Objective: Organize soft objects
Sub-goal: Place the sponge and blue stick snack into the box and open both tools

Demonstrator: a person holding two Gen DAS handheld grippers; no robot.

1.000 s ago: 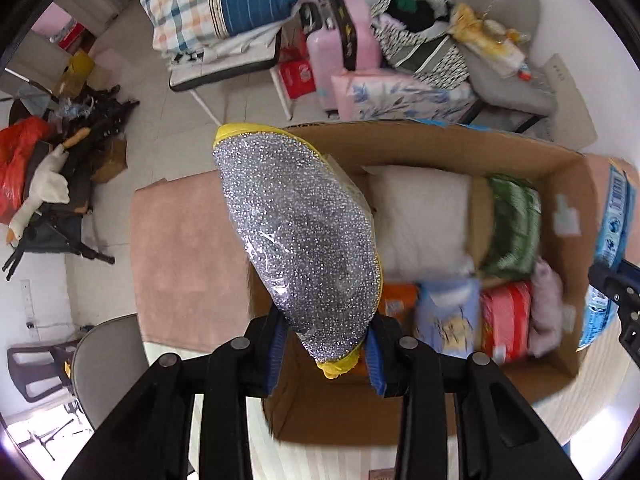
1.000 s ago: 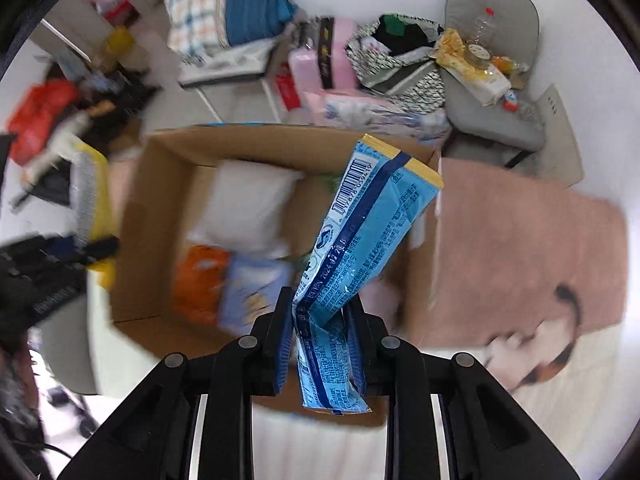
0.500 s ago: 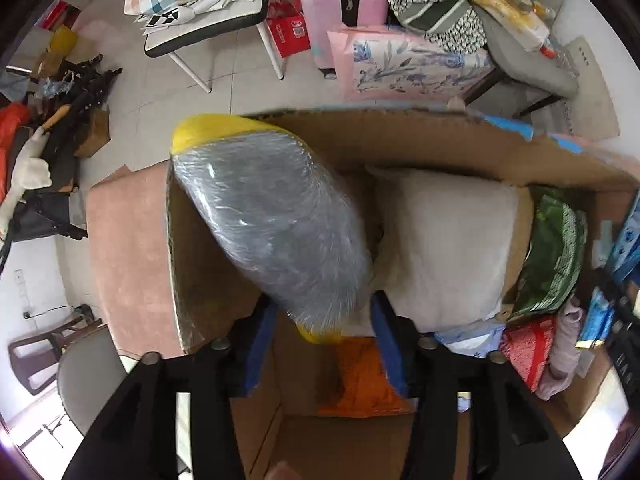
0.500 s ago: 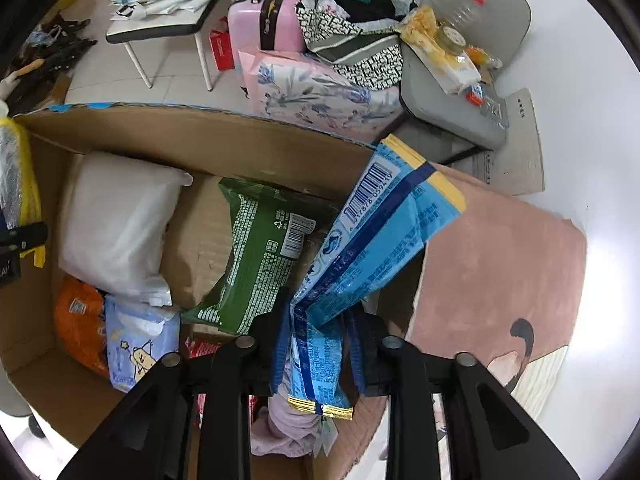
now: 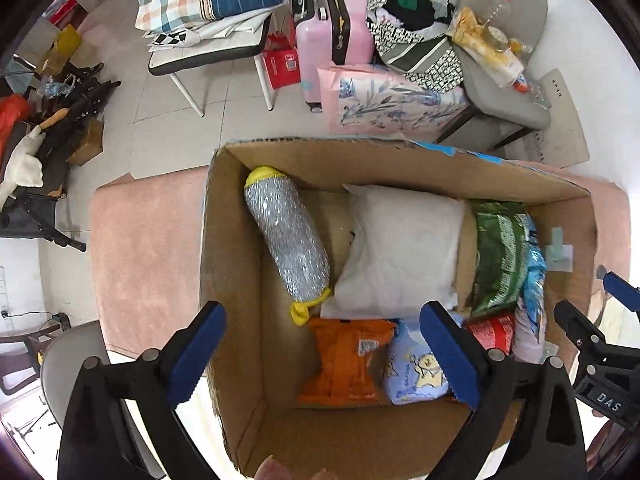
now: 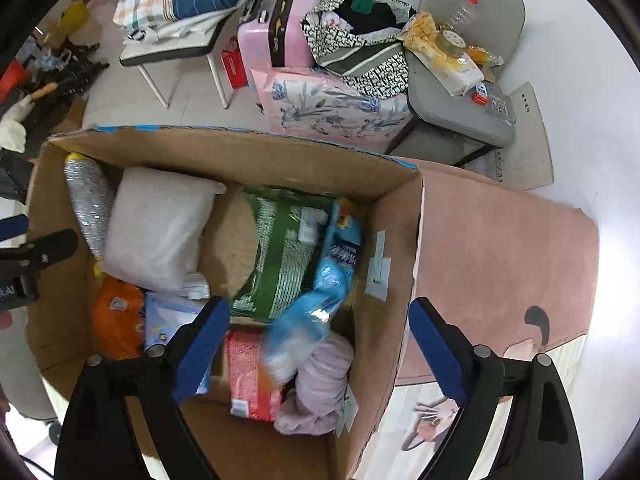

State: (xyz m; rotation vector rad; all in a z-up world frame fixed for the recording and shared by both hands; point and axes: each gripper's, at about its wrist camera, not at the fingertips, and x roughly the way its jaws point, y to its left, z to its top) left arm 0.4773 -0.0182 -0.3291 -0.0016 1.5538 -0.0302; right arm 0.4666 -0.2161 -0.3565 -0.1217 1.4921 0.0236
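An open cardboard box (image 5: 228, 264) (image 6: 400, 264) sits on a pink mat. The silver pack with yellow ends (image 5: 290, 240) (image 6: 86, 196) lies inside along the left wall. The blue packet (image 6: 320, 284) (image 5: 534, 268) lies inside near the right wall, blurred in the right wrist view, beside a green pack (image 6: 280, 252). A white pillow (image 5: 400, 252), orange pack (image 5: 344, 360) and pink cloth (image 6: 320, 384) also lie inside. My left gripper (image 5: 324, 352) and right gripper (image 6: 318, 348) are open and empty above the box.
The pink mat (image 6: 500, 260) spreads around the box. Behind it stand a chair with folded bedding (image 5: 212, 12), a pink suitcase (image 5: 332, 36), a floral bag (image 5: 392, 100) and a grey chair with bottles (image 6: 460, 60). Clutter (image 5: 36, 128) lies at the far left.
Both grippers have opened. The silver pack has dropped into the left of the box and the blue packet into the right. Both grippers have pulled back.
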